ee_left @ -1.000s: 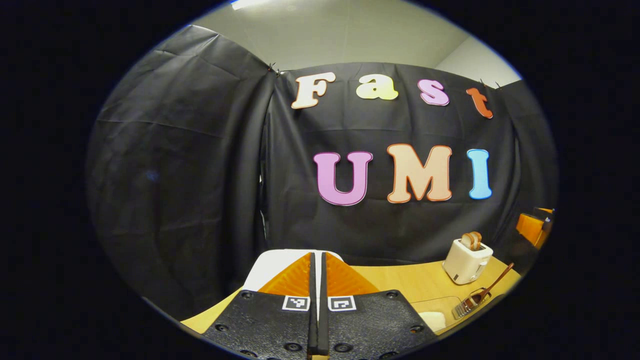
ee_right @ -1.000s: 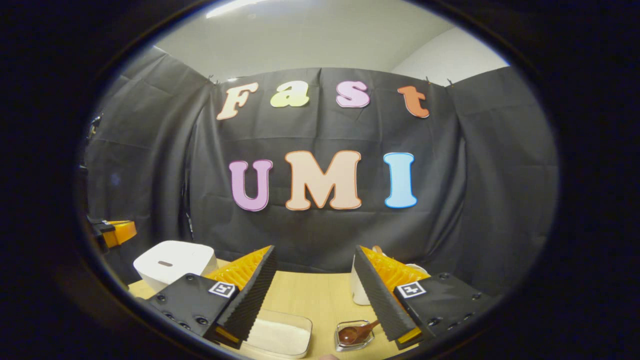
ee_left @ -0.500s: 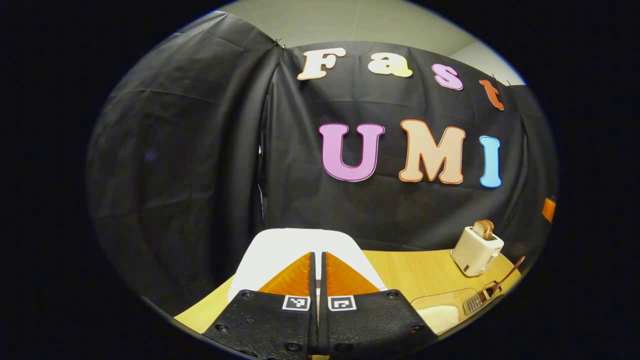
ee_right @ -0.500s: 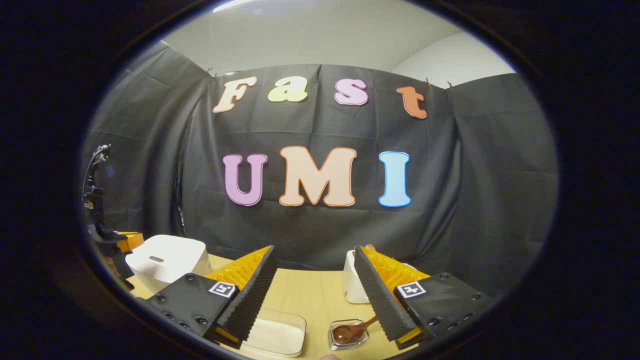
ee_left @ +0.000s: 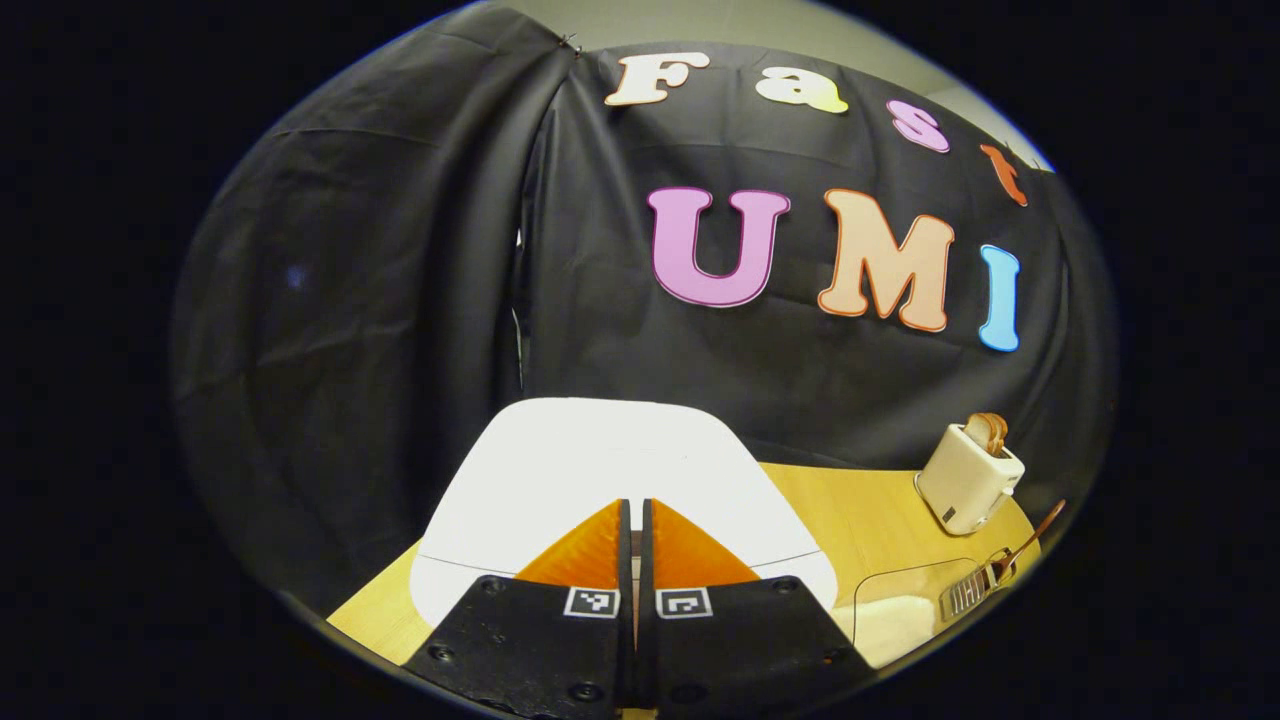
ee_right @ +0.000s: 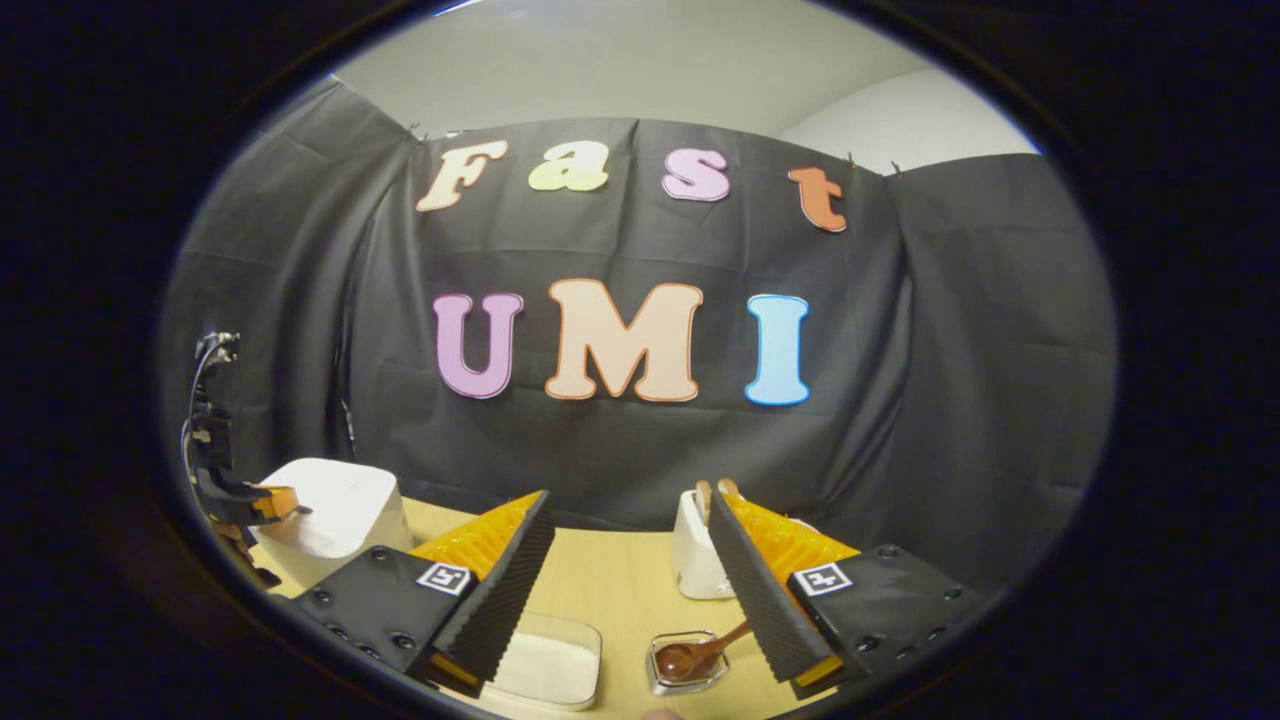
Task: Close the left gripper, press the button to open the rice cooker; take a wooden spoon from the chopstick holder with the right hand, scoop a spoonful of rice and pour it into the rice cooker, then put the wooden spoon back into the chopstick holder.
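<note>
At the bottom of the left gripper view, your left gripper (ee_left: 635, 520) has its fingers pressed together with nothing between them, the tips poised over the closed lid of the white rice cooker (ee_left: 600, 470). From the right gripper view the same cooker (ee_right: 335, 510) sits at the far left of the table (ee_right: 620, 590), with your left gripper (ee_right: 265, 503) at its top edge; whether it touches the lid yet, you cannot tell. The button itself is not clear in either view.

The cooker looks like hard, smooth plastic, probably heavy enough to stay put, so press straight down with the joined tips; an angled push could skid off the glossy lid.

Your right gripper (ee_right: 630, 560) is spread wide and holds nothing, hovering above the table. Just below it the wooden spoon (ee_right: 700, 655) lies bowl-down in the small clear chopstick holder (ee_right: 685, 665), handle leaning out toward the right finger. The spoon should be light and rigid, its finish likely a little slick, so take it on the handle above the rim, not at the bowl. The holder looks light and may tip or drag along if you pull sideways.

Rice fills the shallow clear tray (ee_right: 548, 665) beside the holder; the loose grains will spill easily, so keep the spoon level. A toaster (ee_right: 695, 550) stands behind, near the wall.
</note>
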